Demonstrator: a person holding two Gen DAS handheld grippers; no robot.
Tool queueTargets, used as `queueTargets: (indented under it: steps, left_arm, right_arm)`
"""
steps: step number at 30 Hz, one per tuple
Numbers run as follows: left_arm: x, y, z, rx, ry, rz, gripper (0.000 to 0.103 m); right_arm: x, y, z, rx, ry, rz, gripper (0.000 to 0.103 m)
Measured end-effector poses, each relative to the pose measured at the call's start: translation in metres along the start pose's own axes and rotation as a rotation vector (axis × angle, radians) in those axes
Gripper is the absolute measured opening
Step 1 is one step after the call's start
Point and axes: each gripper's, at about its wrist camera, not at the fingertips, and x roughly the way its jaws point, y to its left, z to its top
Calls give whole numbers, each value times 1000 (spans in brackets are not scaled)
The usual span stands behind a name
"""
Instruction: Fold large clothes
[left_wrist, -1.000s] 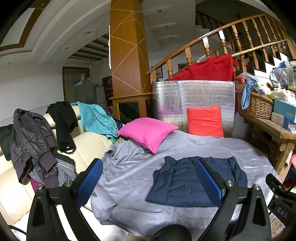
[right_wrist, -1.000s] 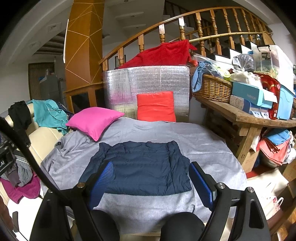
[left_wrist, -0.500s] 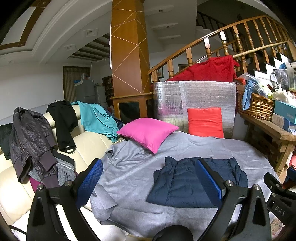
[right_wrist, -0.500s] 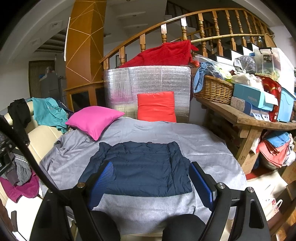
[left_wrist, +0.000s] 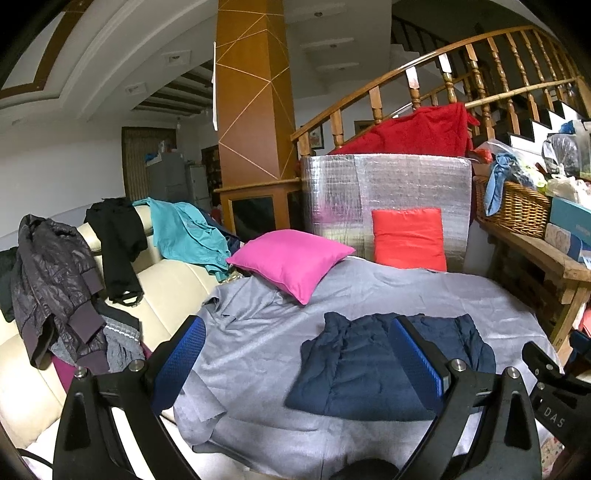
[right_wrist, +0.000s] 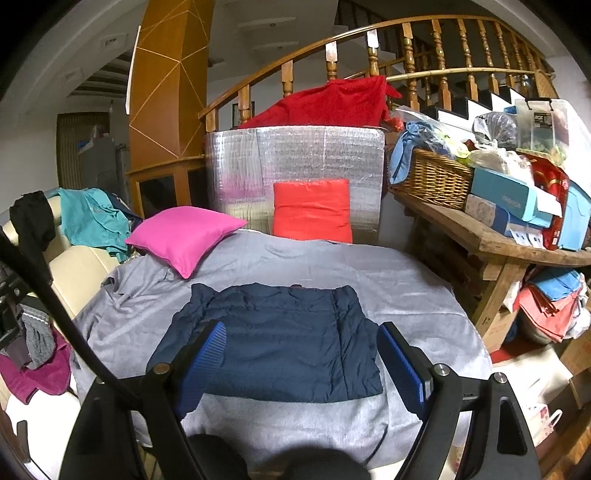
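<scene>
A navy padded jacket (right_wrist: 280, 339) lies folded flat in a rectangle on the grey sheet (right_wrist: 399, 291) that covers the table. It also shows in the left wrist view (left_wrist: 354, 365), right of centre. My right gripper (right_wrist: 301, 358) is open and empty, held above the jacket's near edge. My left gripper (left_wrist: 295, 350) is open and empty, held above the sheet to the left of the jacket. Neither gripper touches the cloth.
A pink cushion (left_wrist: 291, 258) and a red cushion (left_wrist: 408, 238) lie at the sheet's far side by a silver foil panel (right_wrist: 295, 162). A cream sofa (left_wrist: 162, 284) with several draped garments stands left. A wooden bench (right_wrist: 491, 236) with a wicker basket (right_wrist: 432, 177) and boxes stands right.
Both views have shifted only slightly. The jacket has not moved and both grippers stay open.
</scene>
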Motion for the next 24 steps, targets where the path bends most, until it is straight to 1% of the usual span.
queueTargets:
  steps: [5, 12, 18, 19, 21, 22, 24]
  left_arm:
    - [22, -15, 6, 10, 28, -24, 99]
    - [51, -30, 14, 14, 37, -43, 99]
    - [75, -37, 16, 17, 34, -48, 99]
    - [82, -37, 15, 10, 32, -54, 99]
    - [101, -32, 13, -24, 30, -90, 99]
    - [116, -26, 11, -49, 33, -87, 99]
    - [155, -16, 6, -80, 83, -19, 99]
  right_arm:
    - [21, -2, 4, -11, 19, -15, 86]
    - [60, -9, 10, -11, 47, -36, 86]
    - [88, -15, 16, 5, 50, -43, 86]
    - [95, -17, 17, 8, 55, -40, 86]
    - [107, -27, 20, 42, 70, -24, 86]
    - [118, -41, 22, 84, 85, -13, 86]
    - [137, -67, 25, 138, 100, -17, 86]
